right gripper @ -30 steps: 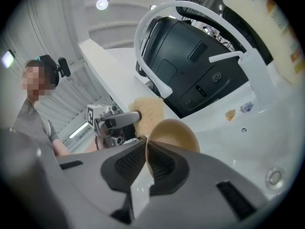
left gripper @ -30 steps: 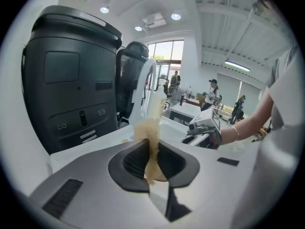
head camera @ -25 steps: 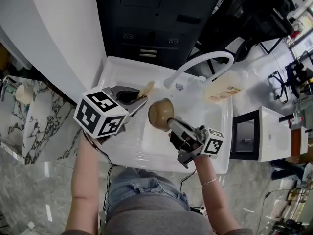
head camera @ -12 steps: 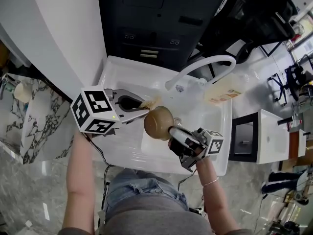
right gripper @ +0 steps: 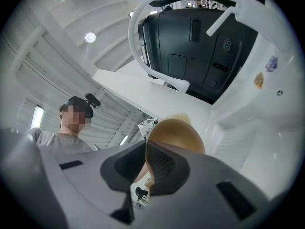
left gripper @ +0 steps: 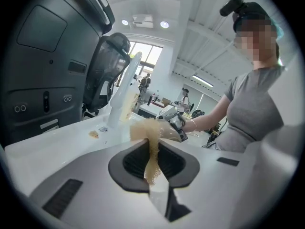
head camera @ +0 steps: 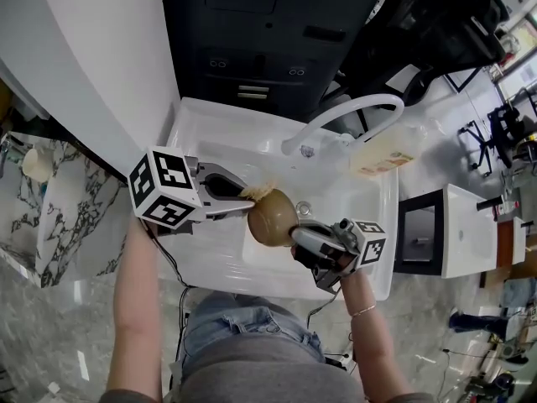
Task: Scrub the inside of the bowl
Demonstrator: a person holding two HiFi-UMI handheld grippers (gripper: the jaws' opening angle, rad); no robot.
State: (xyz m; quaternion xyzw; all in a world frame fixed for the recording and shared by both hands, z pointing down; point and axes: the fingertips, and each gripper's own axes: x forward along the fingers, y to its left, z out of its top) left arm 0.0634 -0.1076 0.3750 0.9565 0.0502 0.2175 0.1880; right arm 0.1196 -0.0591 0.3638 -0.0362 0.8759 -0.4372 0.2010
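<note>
Bowl [head camera: 271, 218] shows only its outside in head view; the inside is hidden. Tan scrub pad [head camera: 256, 193] is mostly behind the bowl rim and blurred in left gripper view. Right gripper view: jaw pad covers the bowl's gripped edge.

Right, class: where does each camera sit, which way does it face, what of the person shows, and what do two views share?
Head view: on the head, facing steeply down at the sink; both arms, left gripper and right gripper show.
Left gripper view: on that gripper, along its fingers clamping a sponge, towards the person's torso.
Right gripper view: on that gripper, along fingers holding the bowl, up at the faucet.
Shared: head and right gripper views show bowl and faucet.
</note>
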